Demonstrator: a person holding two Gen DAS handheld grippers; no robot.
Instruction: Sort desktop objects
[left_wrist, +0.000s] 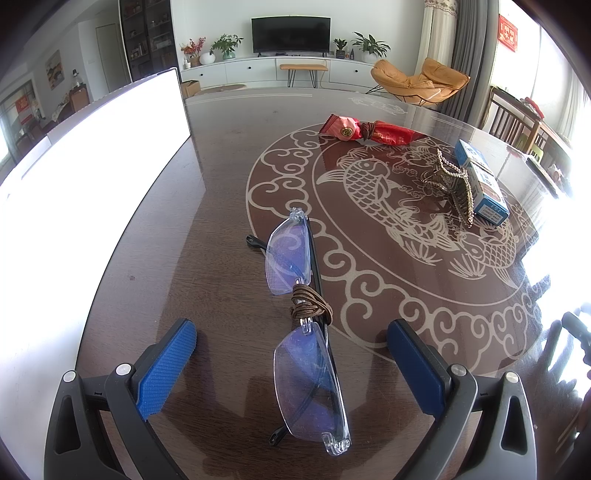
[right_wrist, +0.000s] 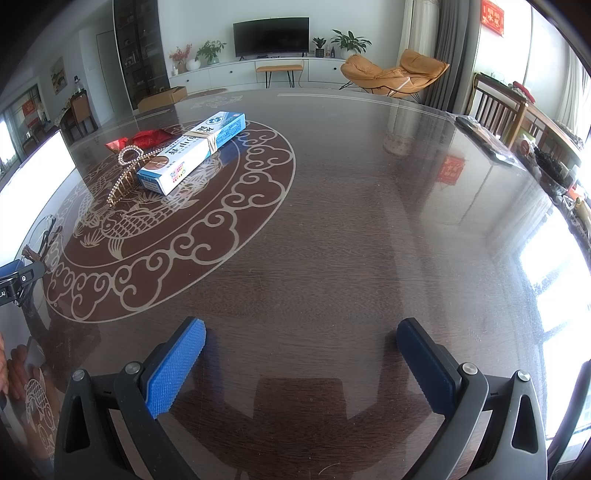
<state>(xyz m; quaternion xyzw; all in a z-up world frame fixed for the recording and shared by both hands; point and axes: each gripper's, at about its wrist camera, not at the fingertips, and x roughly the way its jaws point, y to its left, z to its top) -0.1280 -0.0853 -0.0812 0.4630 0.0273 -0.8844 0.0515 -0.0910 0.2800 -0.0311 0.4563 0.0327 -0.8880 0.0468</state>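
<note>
Two blue pads of the left gripper (left_wrist: 291, 363) stand wide apart in the left wrist view, with the folded rimless glasses (left_wrist: 304, 332) lying on the table (left_wrist: 184, 258) between them. Nothing is held. A brown cord (left_wrist: 310, 308) is wound around the bridge, and the near lens sits roughly midway between the pads. The risk here, as I judge it, is the thin lenses: a close onto a lens edge could skid the slick plastic across the glossy top, or pinch only one lens and let the pair swing. The white box (left_wrist: 92, 192) stands to the left, well apart. Farther off lie a red snack packet (left_wrist: 369, 131), a gold hair claw (left_wrist: 456, 184) and a blue-and-white carton (left_wrist: 484, 181), the claw touching the carton.

One more pair of pads shows in the right wrist view: the right gripper (right_wrist: 301, 369) is likewise spread wide and empty, over bare table with nothing between its fingers. The carton (right_wrist: 195, 151) and hair claw (right_wrist: 123, 177) are well off to its left, the claw leaning against the carton, so a pull on either could drag the other. At the left edge the other gripper's tip (right_wrist: 16, 275) and the glasses (right_wrist: 44, 236) appear, partly cut off; a leftward reach could crowd that arm.
</note>
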